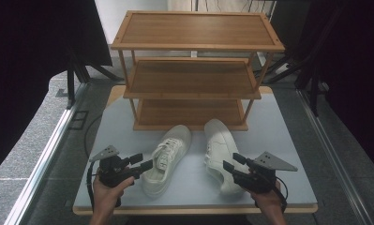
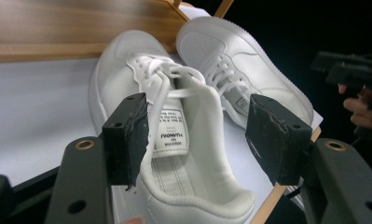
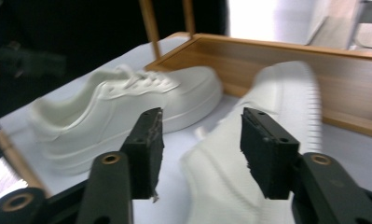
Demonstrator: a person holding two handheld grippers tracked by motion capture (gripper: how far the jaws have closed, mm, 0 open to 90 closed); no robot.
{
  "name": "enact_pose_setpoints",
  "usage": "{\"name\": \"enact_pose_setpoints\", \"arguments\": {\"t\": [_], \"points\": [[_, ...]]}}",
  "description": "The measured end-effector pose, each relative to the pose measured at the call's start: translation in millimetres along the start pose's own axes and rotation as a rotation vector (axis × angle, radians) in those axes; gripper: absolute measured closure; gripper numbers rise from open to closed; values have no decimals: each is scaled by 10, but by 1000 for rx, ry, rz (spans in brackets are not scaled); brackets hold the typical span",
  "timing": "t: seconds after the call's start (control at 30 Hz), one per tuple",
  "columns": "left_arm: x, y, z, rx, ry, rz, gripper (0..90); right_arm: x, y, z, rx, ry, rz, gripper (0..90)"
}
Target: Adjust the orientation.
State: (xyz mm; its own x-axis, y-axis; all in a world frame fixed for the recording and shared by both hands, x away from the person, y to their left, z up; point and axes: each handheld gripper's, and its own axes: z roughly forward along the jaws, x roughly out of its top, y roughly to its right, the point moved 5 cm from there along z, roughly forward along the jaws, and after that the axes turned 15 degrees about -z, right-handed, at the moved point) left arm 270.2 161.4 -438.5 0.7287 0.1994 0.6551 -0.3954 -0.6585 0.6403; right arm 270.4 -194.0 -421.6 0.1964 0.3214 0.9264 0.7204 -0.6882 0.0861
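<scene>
With my left gripper (image 1: 146,161) and right gripper (image 1: 232,162) both spread wide and holding nothing, the two white sneakers (image 1: 168,158) lay on the table (image 1: 287,183) before the wooden rack (image 1: 194,70); they looked light, their soft padded heel collars the likeliest pinch

High view looked down and forward over table (image 1: 287,140) toward rack (image 1: 194,70). Left gripper view sat close behind left shoe (image 2: 174,140), facing rack. Right gripper view sat close over right shoe (image 3: 249,163). Both shared shoes, rack base.
</scene>
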Motion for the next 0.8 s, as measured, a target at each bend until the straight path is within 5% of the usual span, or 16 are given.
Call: {"name": "enact_pose_setpoints", "arguments": {"t": [0.43,0.6,0.7,0.8], "points": [[-2,-17,-36,-12,5,-19,391,-98,-388,299,166,-133,-122,851],[26,-9,-41,-11,11,-29,390,-201,-405,406,154,-188,-142,892],[6,-6,-26,-14,6,-34,390,-319,-340,436,91,-263,-177,893],[-5,-2,-19,-15,-2,-31,392,-387,-266,425,100,-264,-124,898]]}}
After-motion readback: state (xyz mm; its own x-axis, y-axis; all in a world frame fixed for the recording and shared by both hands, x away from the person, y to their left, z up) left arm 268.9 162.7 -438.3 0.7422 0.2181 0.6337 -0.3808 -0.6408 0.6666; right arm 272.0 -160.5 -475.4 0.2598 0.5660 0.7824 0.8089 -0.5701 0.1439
